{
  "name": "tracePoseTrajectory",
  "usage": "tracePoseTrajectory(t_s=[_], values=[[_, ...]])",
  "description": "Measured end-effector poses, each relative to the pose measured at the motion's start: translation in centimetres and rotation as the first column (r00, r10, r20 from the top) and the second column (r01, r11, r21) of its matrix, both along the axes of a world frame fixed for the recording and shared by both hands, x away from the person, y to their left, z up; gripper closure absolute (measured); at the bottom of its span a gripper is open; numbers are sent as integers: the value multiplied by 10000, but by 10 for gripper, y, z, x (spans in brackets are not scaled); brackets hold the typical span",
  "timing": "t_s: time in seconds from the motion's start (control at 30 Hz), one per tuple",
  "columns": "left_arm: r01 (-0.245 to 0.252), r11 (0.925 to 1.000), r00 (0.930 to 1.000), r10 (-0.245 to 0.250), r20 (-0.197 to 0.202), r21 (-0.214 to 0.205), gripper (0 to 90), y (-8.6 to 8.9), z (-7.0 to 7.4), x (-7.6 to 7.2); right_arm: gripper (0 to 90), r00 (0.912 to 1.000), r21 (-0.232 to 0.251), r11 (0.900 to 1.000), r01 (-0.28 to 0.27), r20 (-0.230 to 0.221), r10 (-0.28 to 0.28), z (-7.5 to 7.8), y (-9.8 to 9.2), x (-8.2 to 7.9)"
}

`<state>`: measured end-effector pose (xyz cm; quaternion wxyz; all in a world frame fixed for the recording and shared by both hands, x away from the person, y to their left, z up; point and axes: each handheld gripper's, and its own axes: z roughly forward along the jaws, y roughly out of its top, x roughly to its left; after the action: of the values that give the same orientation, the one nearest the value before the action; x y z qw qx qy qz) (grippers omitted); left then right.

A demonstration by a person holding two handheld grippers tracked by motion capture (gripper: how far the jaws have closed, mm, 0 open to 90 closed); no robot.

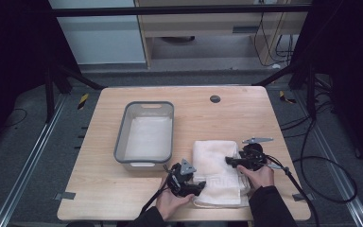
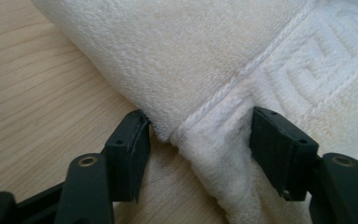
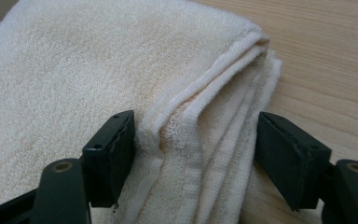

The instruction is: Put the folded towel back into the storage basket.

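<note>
The folded terry towel [image 1: 217, 172] lies at the near right of the counter [image 1: 123, 198], close to its front edge, just right of the grey plastic tub [image 1: 145, 134]. It reads as light, soft and floppy: thick pile, several loose layers, a woven key-pattern border along one end. It will sag and unfold if lifted by one layer, so the sound hold is across the whole stacked hem at two corners.

The left hand-held gripper [image 2: 198, 140] straddles the corner where the corded border meets the plain pile; its jaws stand apart with the cloth between them, one pad just touching the fold, not yet pinching. The right hand-held gripper [image 3: 193, 140] brackets the stacked hems at the towel's far right side, jaws likewise apart and not clamped.

The counter is pale wood grain, smooth, so the towel should slide easily. Beyond it are a grey carpeted floor, floor rails, black cables and a dark frame.
</note>
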<state>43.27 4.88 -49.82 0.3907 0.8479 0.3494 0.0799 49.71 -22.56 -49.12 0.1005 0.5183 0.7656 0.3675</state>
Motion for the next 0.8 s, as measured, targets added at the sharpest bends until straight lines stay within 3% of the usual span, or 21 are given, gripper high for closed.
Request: tracePoseTrajectory(t_s=[0.37,0.53,0.8], values=[[210,9990,9988,-227,-434,-382,469,1,-1,3,448,9977,832,9965,-36,-671,92,-3,-2,2],[251,9979,9961,-299,-825,-594,551,1,-1,4,528,9957,1176,9930,-64,-906,172,-3,-3,3],[274,9967,9943,-350,-1005,-768,690,2,1,4,615,9949,1389,9903,-36,-992,175,0,-2,1]])
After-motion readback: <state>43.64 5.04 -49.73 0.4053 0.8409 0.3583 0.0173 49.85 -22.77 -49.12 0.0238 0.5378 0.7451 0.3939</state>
